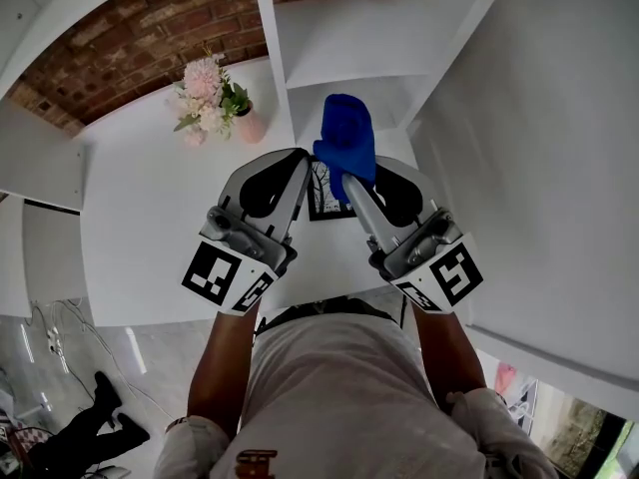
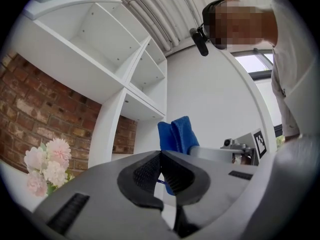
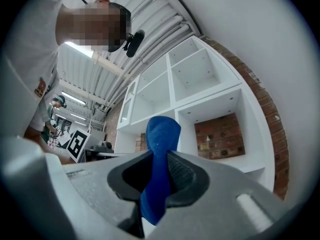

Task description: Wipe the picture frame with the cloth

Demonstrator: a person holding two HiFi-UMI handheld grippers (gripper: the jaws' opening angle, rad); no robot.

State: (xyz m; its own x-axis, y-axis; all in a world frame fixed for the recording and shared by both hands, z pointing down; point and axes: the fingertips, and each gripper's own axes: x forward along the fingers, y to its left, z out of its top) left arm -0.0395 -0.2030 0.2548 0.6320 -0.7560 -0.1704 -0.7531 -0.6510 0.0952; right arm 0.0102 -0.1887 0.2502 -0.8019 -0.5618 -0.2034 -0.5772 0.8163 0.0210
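Observation:
My right gripper is shut on a blue cloth, which stands up out of its jaws above the table. In the right gripper view the cloth is pinched between the ribbed pads and hangs down below them. Close beside it on the left, my left gripper is shut with its tips together and nothing held; the left gripper view shows the pads meeting at the tip, with the cloth just beyond. A small black picture frame lies on the white table under and between the two grippers, mostly hidden.
A pot of pink flowers stands at the back left of the table, also in the left gripper view. A white shelf unit rises right behind the grippers. A brick wall lies beyond, and a white wall is to the right.

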